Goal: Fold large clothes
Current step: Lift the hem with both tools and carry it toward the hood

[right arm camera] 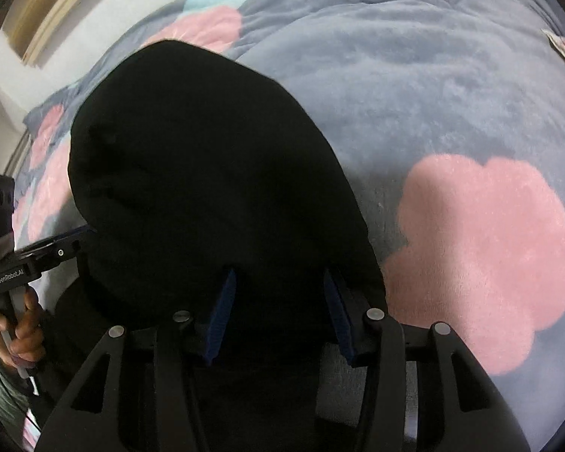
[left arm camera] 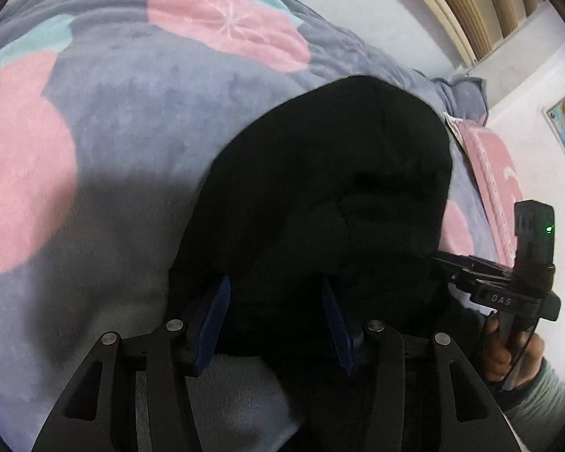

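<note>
While a bulky black fabric garment (left arm camera: pixel 320 188) lies heaped on a soft grey-blue fleece blanket with pink flower shapes and turquoise patches (left arm camera: pixel 124 105), both claws hang just above its near edge, pointing steeply down at it. Seen from the left wrist, the left gripper (left arm camera: pixel 278 320) stands with its jaws partly apart, and its blue ribbed pads (left arm camera: pixel 216 316) flank a stretch of the black cloth without visibly pinching it; the fabric fills the gap between them, so nothing is clamped as far as the view shows. Against the same garment, the right gripper (right arm camera: pixel 278 316) is likewise half spread in its own view, dark blue pads (right arm camera: pixel 222 312) on either side of the cloth, which runs on towards the camera below them. Each claw also shows in the other's camera: at the garment's right edge, the black body of the right tool sits in a hand (left arm camera: pixel 508 350) with a pale green sleeve, a small green light glowing on it; at the garment's left edge, the left tool is gripped by the other hand (right arm camera: pixel 19 331). Beyond the garment, the blanket spreads wide and rumpled, with a large pink flower (right arm camera: pixel 482 260) to its right in the right wrist view. Past the blanket's far edge, a pale wall (left arm camera: pixel 527 120) and a strip of tan wooden trim (left arm camera: pixel 459 7) are visible.
</note>
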